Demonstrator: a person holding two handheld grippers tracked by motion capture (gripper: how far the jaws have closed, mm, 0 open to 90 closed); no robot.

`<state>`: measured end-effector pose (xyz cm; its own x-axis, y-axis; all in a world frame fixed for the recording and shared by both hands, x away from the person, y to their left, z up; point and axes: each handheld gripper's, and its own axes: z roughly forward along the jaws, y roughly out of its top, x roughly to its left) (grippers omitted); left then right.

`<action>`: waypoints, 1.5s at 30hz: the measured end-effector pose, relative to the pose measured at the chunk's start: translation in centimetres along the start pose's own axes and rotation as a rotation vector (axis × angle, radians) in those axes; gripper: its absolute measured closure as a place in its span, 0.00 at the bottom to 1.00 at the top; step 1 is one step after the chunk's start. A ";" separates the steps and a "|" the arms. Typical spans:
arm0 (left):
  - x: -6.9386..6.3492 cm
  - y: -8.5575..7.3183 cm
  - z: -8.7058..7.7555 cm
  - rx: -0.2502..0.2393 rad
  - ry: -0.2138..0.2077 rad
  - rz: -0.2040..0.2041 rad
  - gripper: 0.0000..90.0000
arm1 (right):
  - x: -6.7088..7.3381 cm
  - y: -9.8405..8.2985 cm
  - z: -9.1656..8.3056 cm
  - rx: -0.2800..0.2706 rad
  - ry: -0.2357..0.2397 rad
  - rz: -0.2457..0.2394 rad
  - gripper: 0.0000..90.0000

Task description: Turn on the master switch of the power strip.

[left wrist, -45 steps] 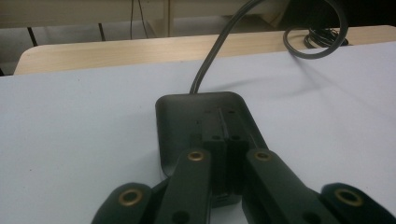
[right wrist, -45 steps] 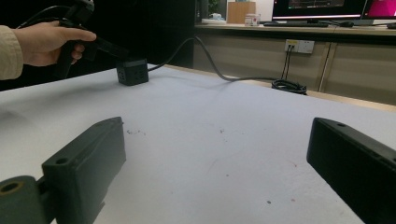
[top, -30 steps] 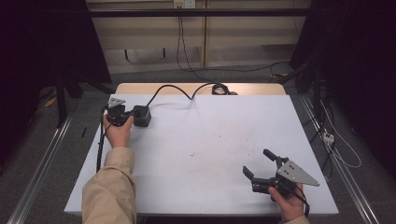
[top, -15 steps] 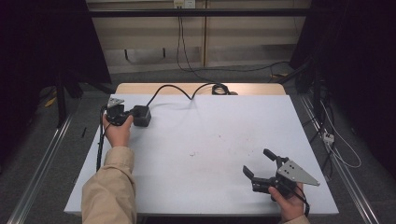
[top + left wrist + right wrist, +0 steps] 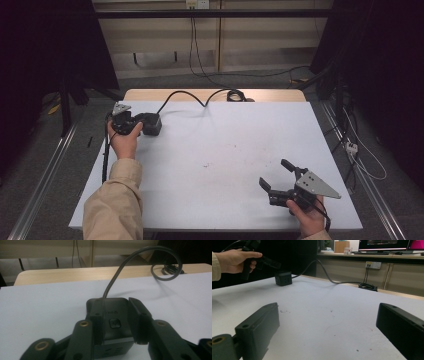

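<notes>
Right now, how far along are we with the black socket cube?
Done: the socket cube rests on the table's far left, cable attached. In hand: the left gripper straddles it, jaws just opening, apparently letting go. Left: probably backing that gripper away; the right gripper sits open and empty.

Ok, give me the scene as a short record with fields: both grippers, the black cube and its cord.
left gripper: jaws on both sides of the cube, just been opening; whether the pads press it is unclear
right gripper: open, nothing between the jaws, near corner of the table
cube socket: black, standing on the white top at the far left
cord: runs from the cube to a coil at the far edge
</notes>
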<state>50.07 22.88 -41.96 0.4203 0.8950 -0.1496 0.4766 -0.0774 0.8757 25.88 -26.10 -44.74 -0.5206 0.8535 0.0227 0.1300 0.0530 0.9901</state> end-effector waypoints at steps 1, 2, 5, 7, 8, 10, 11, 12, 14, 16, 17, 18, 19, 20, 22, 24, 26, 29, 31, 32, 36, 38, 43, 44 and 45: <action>-0.1 0.0 0.0 -0.002 -0.005 -0.005 0.66 | 0.0 0.0 0.1 0.000 0.000 0.001 0.05; -0.1 0.0 0.0 -0.006 -0.012 -0.005 0.66 | 0.0 0.0 0.1 0.000 0.000 0.001 0.05; -0.3 0.1 -0.2 -0.006 -0.026 -0.005 0.61 | 0.1 0.0 0.1 0.004 0.004 -0.003 0.05; -0.3 0.2 -0.3 0.001 -0.030 -0.012 0.56 | 0.1 0.0 0.1 0.003 0.005 -0.004 0.05; -0.4 0.2 -0.4 0.001 -0.031 -0.022 0.53 | 0.1 0.0 0.2 0.004 0.006 -0.004 0.05; -0.5 0.2 -0.4 0.006 -0.039 -0.025 0.48 | 0.1 0.0 0.2 0.004 0.003 -0.003 0.05; -0.5 0.2 -0.5 0.009 -0.043 -0.027 0.46 | 0.1 0.0 0.2 0.004 0.003 -0.004 0.05; -0.5 0.2 -0.5 0.005 -0.050 -0.033 0.44 | 0.1 0.0 0.2 0.004 0.004 -0.003 0.05; -0.7 0.2 -0.6 0.011 -0.057 -0.030 0.40 | 0.1 0.0 0.2 0.004 0.003 -0.004 0.05; -0.9 0.2 -0.6 0.014 -0.067 -0.033 0.34 | 0.1 0.0 0.2 0.004 0.003 -0.004 0.05; -1.0 0.2 -0.6 0.015 -0.069 -0.029 0.33 | 0.1 0.0 0.2 0.004 0.004 -0.005 0.05; -1.1 0.3 -0.7 0.019 -0.073 -0.026 0.31 | 0.1 0.0 0.2 0.003 0.003 -0.005 0.05; -1.2 0.3 -0.7 0.018 -0.078 -0.028 0.27 | 0.1 0.0 0.2 0.003 0.004 -0.005 0.05; -1.3 0.3 -0.7 0.016 -0.087 -0.031 0.25 | 0.1 0.0 0.2 0.003 0.004 -0.005 0.05; -1.5 0.3 -0.9 0.015 -0.096 -0.019 0.21 | 0.1 0.0 0.2 0.004 0.003 -0.004 0.05; -1.8 0.2 -1.0 0.022 -0.111 -0.014 0.18 | 0.1 -0.1 0.1 0.005 0.003 -0.003 0.05; -1.9 0.1 -1.2 0.028 -0.118 -0.008 0.18 | 0.1 -0.1 0.1 0.006 0.002 -0.004 0.05; -2.2 0.0 -1.4 0.038 -0.133 0.002 0.14 | 0.1 0.0 0.1 0.004 0.002 -0.003 0.05; -2.4 -0.2 -1.6 0.027 -0.148 0.011 0.14 | 0.1 -0.1 0.1 0.007 0.003 -0.006 0.05; -2.5 -0.2 -1.7 0.027 -0.156 0.011 0.13 | 0.1 -0.1 0.1 0.008 0.004 -0.006 0.05; -2.9 -0.7 -2.1 0.011 -0.182 0.011 0.13 | 0.1 -0.1 0.1 0.008 0.004 -0.006 0.05; -3.1 -0.9 -2.3 0.017 -0.190 0.026 0.12 | 0.1 -0.1 0.0 0.007 0.005 -0.006 0.05; -3.6 -1.2 -3.0 0.003 -0.221 0.042 0.12 | 0.1 -0.1 0.1 0.009 0.006 -0.007 0.05; -3.7 -1.4 -3.1 -0.001 -0.233 0.043 0.12 | 0.1 -0.1 0.1 0.009 0.006 -0.007 0.05; -3.8 -1.6 -3.3 -0.004 -0.241 0.042 0.12 | 0.1 -0.1 0.1 0.010 0.005 -0.006 0.05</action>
<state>45.17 21.02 -41.29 0.6120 0.7602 -0.2179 0.4521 -0.1103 0.8851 25.85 -25.97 -44.84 -0.5256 0.8506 0.0172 0.1352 0.0635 0.9888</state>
